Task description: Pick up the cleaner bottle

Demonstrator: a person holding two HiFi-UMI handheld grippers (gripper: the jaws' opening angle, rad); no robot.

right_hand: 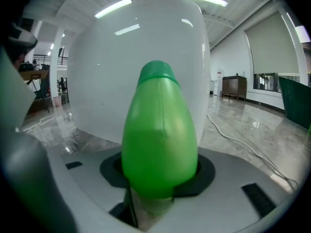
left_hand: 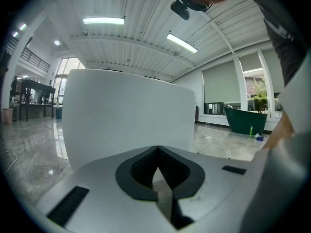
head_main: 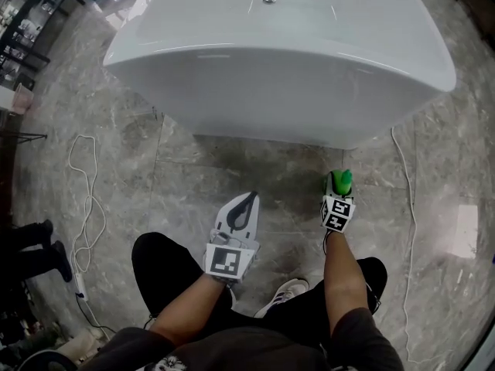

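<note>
The cleaner bottle (right_hand: 159,140) is clasped between the jaws of the right gripper (head_main: 338,194), straight ahead of it, long axis upright (cap uppermost); the left gripper (head_main: 249,201), jaws together and empty, is held alongside, farther off; a straight lift is judged next.

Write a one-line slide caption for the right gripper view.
Right tool closed on the green cleaner bottle, with the white bathtub behind it.

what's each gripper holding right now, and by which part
The right gripper holds the green cleaner bottle by its wide lower body. The left gripper holds nothing; its jaws are shut together.
</note>
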